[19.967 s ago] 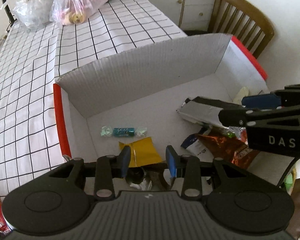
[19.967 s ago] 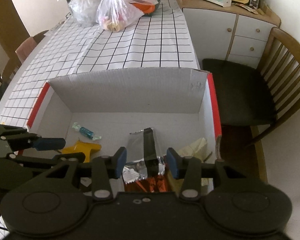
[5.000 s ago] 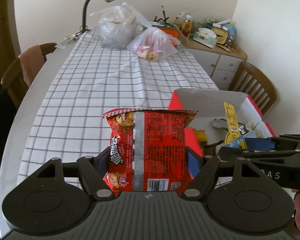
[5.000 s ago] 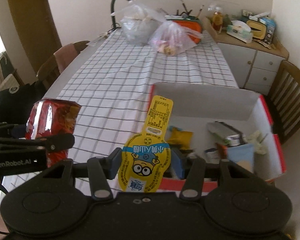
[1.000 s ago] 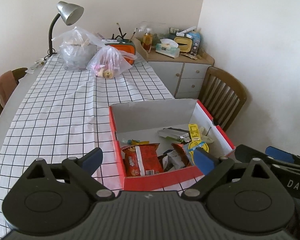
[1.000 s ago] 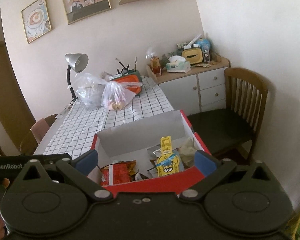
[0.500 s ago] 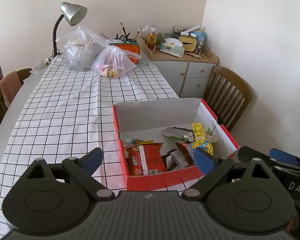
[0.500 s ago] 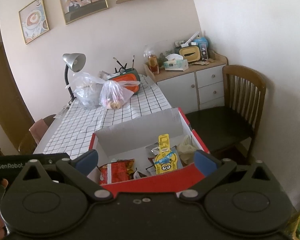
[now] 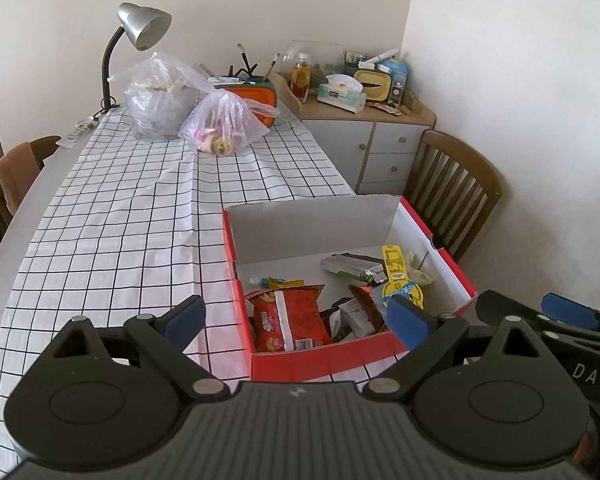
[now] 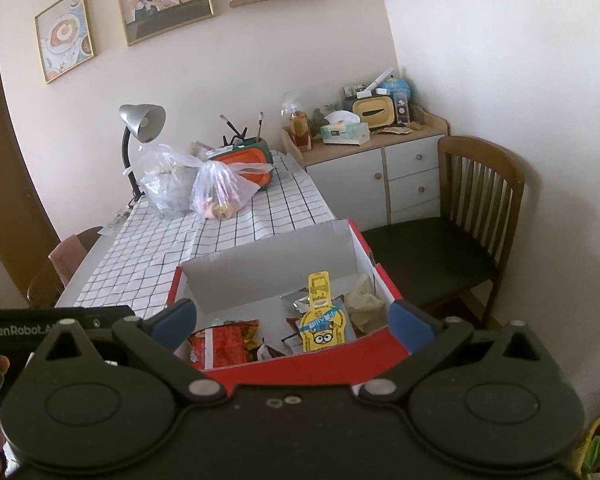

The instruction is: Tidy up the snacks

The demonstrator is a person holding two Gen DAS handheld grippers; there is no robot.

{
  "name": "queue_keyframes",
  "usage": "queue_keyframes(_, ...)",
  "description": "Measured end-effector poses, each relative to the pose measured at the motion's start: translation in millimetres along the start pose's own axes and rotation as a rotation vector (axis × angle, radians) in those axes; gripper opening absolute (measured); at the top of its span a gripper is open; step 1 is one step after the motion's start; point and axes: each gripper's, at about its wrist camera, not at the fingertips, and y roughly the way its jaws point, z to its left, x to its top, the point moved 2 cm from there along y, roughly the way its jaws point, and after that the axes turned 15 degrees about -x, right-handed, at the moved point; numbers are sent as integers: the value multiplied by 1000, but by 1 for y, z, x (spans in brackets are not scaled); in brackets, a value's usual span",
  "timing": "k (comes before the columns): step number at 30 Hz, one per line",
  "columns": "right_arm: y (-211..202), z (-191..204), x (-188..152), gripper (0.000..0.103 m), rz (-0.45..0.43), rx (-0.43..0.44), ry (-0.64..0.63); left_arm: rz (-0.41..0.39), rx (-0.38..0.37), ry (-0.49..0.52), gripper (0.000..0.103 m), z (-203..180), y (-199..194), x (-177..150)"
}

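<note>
**Both grippers empty above the filled box**

The left gripper (image 9: 296, 316) hangs nearest the camera with its jaws spread wide and nothing between them. The right gripper (image 10: 292, 318) is likewise spread wide and empty; its dark body shows at the right edge of the left wrist view.

Just beyond the fingertips sits the red box (image 9: 324, 360), on the near right part of the table (image 9: 32, 208), on the checked cloth (image 9: 132, 208). The snacks lie inside it. The red chip bag (image 9: 290, 316) lies against the near left wall. To its right are small dark and white packets (image 9: 352, 316), then the yellow pouch (image 10: 322, 320) with a cartoon face, standing tilted. Behind these lie a silver wrapper (image 9: 352, 266), a small candy (image 9: 274, 281) and a pale crumpled wrapper (image 10: 364, 300) at the right wall.

Farther off, two clear bags (image 9: 220, 124) and an orange case (image 9: 260, 94) stand at the table's far end, beside a lamp (image 9: 140, 36). A chair (image 10: 472, 216) and a cabinet (image 10: 380, 168) stand to the right.
</note>
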Motion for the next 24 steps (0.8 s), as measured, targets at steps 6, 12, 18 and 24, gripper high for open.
queue_keyframes(6,1,1,1,103,1,-3,-4,2,10,0,98,1,1,-1)
queue_keyframes(12,0,-1,1,103,-4,-17,1,-1,9,4,98,-1,-1,1)
queue_keyframes(18,-4,0,2,103,-17,-35,-3,0,7,10,98,-4,-2,4)
queue_keyframes(24,-5,0,3,103,-22,-44,-9,4,3,19,98,-8,-2,5)
